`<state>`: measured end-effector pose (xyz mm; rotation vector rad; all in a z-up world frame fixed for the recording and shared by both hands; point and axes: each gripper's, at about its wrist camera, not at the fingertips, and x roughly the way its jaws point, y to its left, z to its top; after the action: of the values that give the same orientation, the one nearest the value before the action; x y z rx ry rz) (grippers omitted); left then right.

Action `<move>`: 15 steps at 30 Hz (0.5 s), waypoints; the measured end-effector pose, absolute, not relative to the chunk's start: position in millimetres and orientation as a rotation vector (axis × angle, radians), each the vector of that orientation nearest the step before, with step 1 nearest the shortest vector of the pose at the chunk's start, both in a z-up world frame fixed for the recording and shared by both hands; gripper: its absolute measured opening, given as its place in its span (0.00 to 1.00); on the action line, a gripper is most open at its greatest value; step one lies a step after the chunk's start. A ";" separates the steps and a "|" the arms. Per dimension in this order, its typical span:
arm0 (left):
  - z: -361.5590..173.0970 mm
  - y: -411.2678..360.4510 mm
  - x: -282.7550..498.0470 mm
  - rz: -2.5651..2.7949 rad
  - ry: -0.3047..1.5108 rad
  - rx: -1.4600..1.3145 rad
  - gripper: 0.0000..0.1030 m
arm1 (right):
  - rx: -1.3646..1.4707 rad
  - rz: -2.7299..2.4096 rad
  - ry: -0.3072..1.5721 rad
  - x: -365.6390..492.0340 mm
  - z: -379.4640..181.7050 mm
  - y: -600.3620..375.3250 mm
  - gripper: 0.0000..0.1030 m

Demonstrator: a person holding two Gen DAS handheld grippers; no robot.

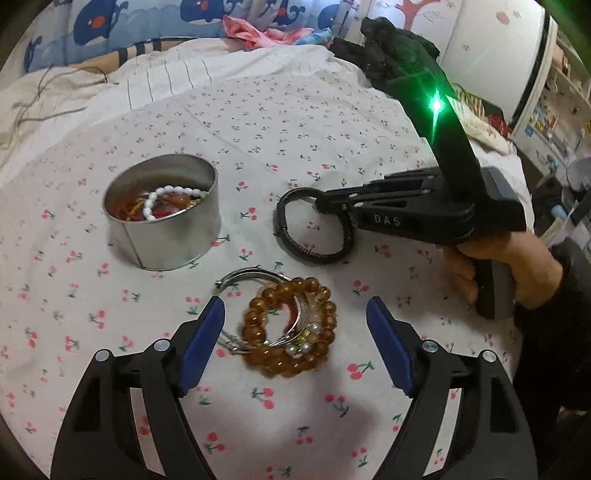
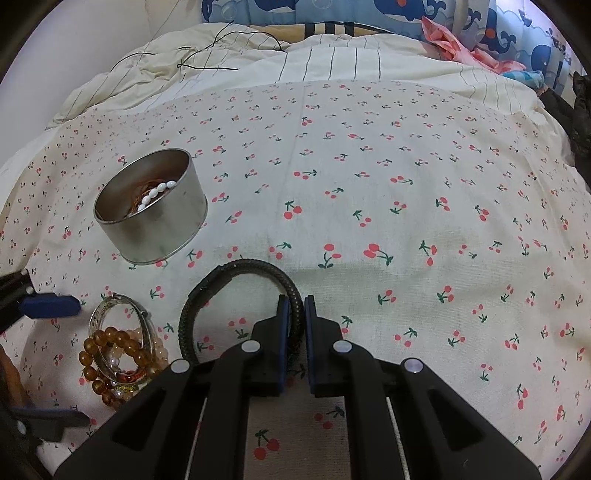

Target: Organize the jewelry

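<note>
A round metal tin (image 1: 173, 240) (image 2: 159, 232) stands on the cherry-print cloth with white pearls and other jewelry inside. In front of it lies a pile with an amber bead bracelet (image 1: 255, 314) (image 2: 96, 345) and a silver bangle (image 1: 240, 276) (image 2: 110, 301). My left gripper (image 1: 295, 310) is open, its blue fingers on either side of the pile and not touching it. My right gripper (image 2: 296, 301) (image 1: 325, 205) is shut on a black braided bracelet (image 2: 229, 269) (image 1: 314, 255) that rests on the cloth to the right of the tin.
The cherry-print cloth (image 2: 406, 206) covers a bed. Behind it are a striped duvet (image 2: 332, 59) with thin black cords (image 2: 221, 40), whale-print bedding (image 1: 99, 22) and a pink cloth (image 1: 247, 31). A person's hand (image 1: 517, 273) holds the right gripper's handle.
</note>
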<state>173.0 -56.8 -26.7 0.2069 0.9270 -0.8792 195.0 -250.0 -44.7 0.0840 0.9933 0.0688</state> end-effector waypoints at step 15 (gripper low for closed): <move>-31.2 -58.8 176.4 -0.894 0.970 0.168 0.61 | 0.074 0.068 0.997 194.6 -46.0 -246.3 0.10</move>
<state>176.4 -58.8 -31.2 0.1685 0.9704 -0.8937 194.6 -246.3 -46.0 0.0742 0.9974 0.0676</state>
